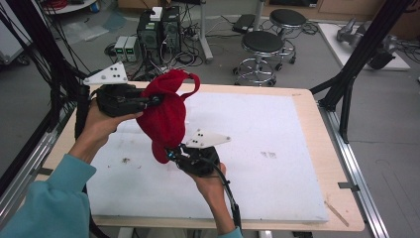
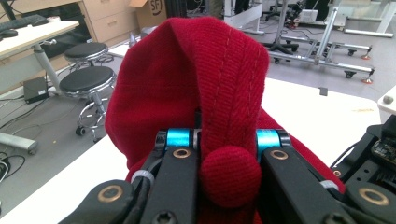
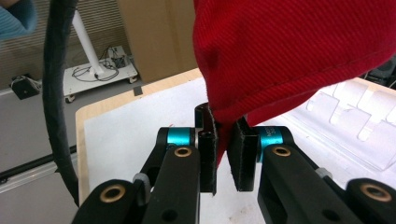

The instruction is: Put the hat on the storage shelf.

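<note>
A red cap [image 1: 166, 111] hangs in the air above the white board [image 1: 257, 148], held between both grippers. My left gripper [image 1: 152, 100] is shut on the cap's crown; in the left gripper view the red fabric [image 2: 196, 93] and its round top button [image 2: 230, 175] bulge up between the jaws. My right gripper [image 1: 173, 153] is lower and grips the cap's brim from below. In the right gripper view the red brim edge [image 3: 280, 56] drops between the black pads [image 3: 208, 154], which pinch it.
The white board lies on a wooden table [image 1: 324, 144]. A clear plastic tray [image 3: 359, 121] lies on the board behind the brim. Two black stools [image 1: 262, 44] and computer towers [image 1: 158, 29] stand on the floor beyond the table's far edge. Black frame posts [image 1: 356, 59] rise at the right.
</note>
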